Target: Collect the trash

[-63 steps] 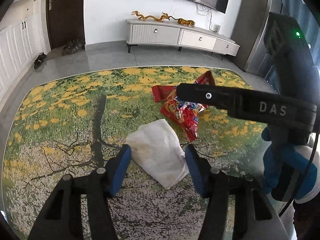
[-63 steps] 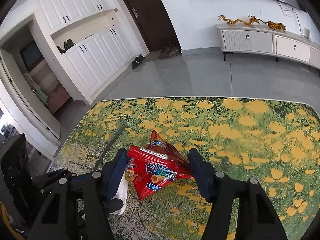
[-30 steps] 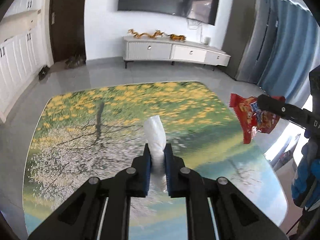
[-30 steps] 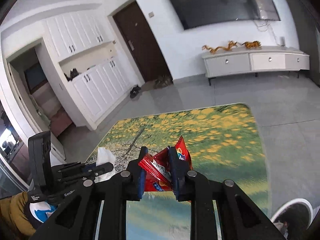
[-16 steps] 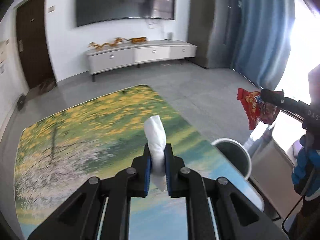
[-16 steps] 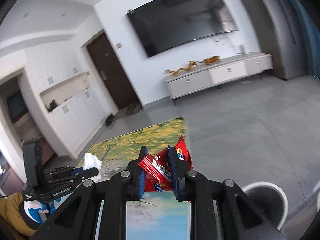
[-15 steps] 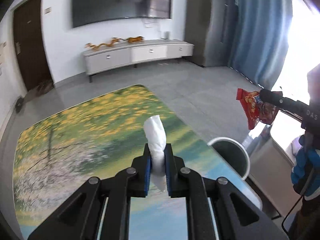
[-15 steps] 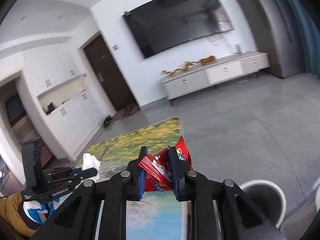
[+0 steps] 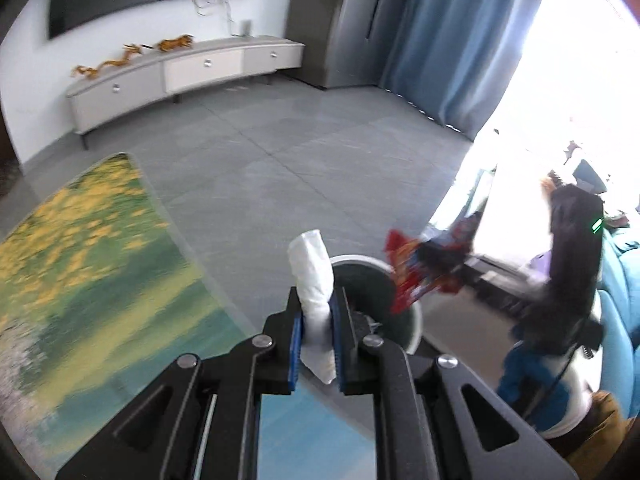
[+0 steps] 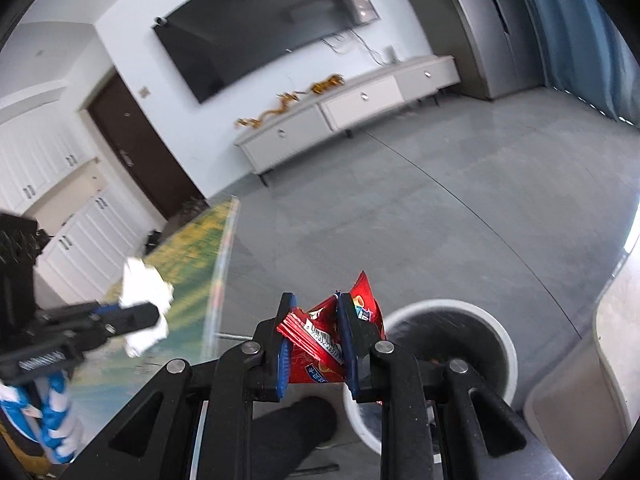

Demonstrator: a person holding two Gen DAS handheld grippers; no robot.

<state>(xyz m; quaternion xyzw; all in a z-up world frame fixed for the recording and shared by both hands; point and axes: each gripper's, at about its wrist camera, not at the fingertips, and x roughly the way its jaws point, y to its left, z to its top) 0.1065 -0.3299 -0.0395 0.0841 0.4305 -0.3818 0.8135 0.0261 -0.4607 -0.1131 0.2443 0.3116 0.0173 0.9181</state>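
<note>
The left hand-held gripper [image 9: 316, 344] was clamped on a crumpled white paper tissue [image 9: 314, 276]. The right hand-held gripper [image 10: 316, 346] was clamped on a crinkled red foil snack wrapper [image 10: 320, 340], with the round white waste bin [image 10: 500, 340] at its 3 o'clock.

Ahead of my claws I note a wall-mounted television [image 10: 264, 36] above a low white media cabinet [image 10: 344, 120] bearing gold dragon figurines [image 9: 132, 54]. Blue curtains [image 9: 448, 40] hang to the right; a flower-print tabletop [image 9: 80, 272] lies left.

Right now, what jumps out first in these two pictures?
Two black hand-held grippers each pinch a piece of litter: the left gripper clamps a white crumpled tissue, the right gripper a red snack wrapper. Just beyond them, a white round bin stands on the grey floor, past the edge of the flower-printed table.
</note>
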